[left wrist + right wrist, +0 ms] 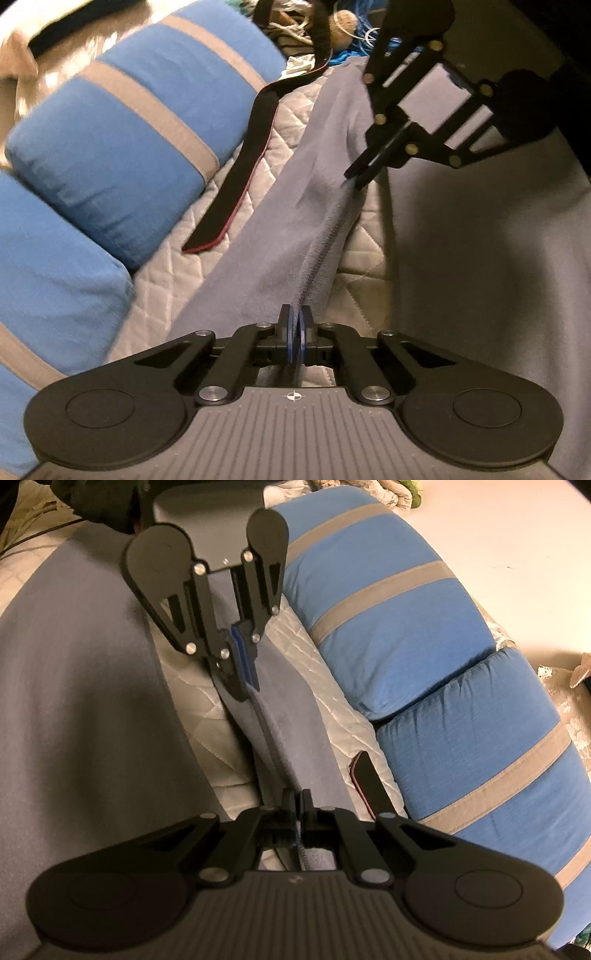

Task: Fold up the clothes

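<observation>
A grey-blue fleece garment (273, 236) lies across a quilted white bed cover (255, 155). One hemmed edge of it is stretched taut between both grippers. My left gripper (295, 317) is shut on the near end of that edge. My right gripper (352, 179) appears farther up in the left wrist view, shut on the other end. In the right wrist view my right gripper (296, 801) pinches the garment (92, 701) edge, and the left gripper (248, 688) faces it, its blue pads closed on the cloth. The rest of the garment spreads flat to one side.
Two blue cushions with grey stripes (122, 140) (424, 635) line the bed's side. A black strap with a red edge (236, 177) (369, 779) lies on the quilt between garment and cushions. Cluttered items (332, 26) sit at the far end.
</observation>
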